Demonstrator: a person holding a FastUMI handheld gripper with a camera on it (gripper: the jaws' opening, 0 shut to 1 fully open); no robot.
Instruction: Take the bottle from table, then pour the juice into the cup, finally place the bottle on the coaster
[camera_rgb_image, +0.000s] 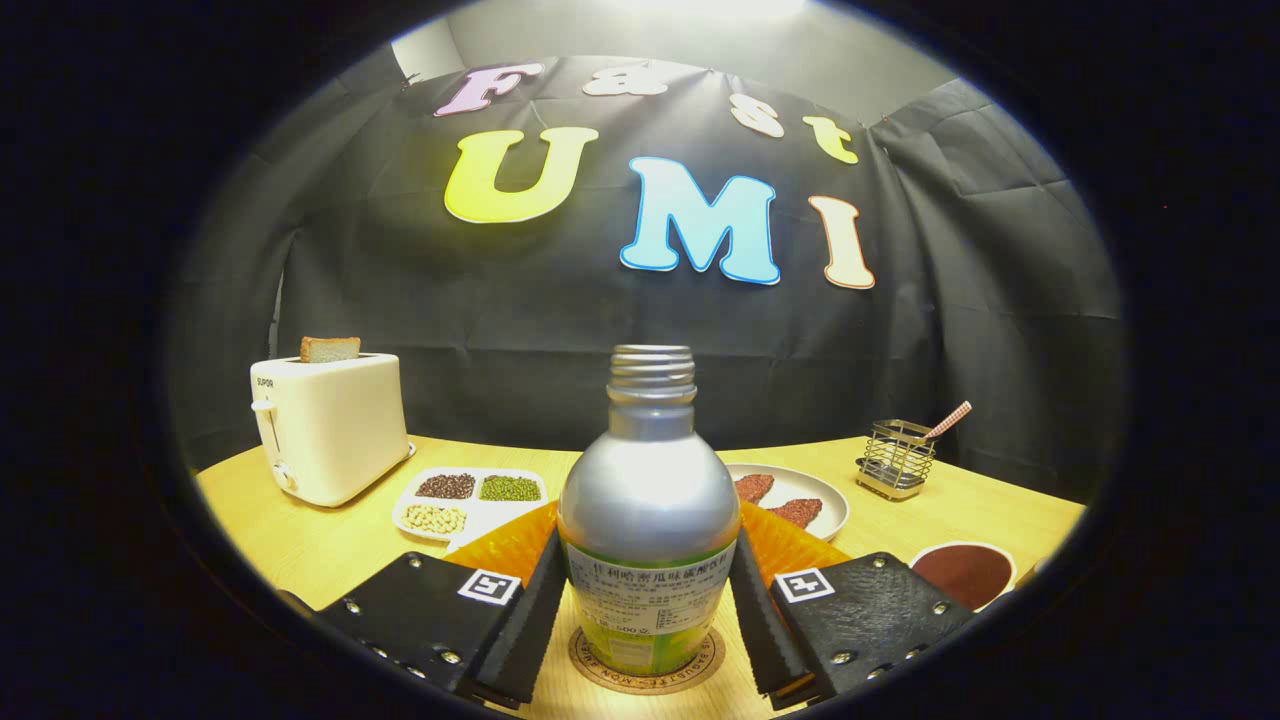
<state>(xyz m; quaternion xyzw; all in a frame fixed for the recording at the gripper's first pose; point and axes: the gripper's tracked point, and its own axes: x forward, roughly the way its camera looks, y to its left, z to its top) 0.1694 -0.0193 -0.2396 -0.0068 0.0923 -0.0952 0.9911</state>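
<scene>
A silver bottle (648, 480) with an uncapped threaded neck and a green-and-white label stands upright on a round cork coaster (600, 672). My gripper (648, 545) holds it between the fingers, both pads lying against the bottle's lower sides. Beyond the right finger sits a white cup (965, 575) filled with dark reddish-brown liquid.
An orange ribbed dish (510, 548) lies right behind the bottle. Farther back are a divided white tray of beans (470, 500), a plate with brown slices (800, 500), a cream toaster with bread (330, 425) and a wire holder (895, 462) on the wooden table (300, 540).
</scene>
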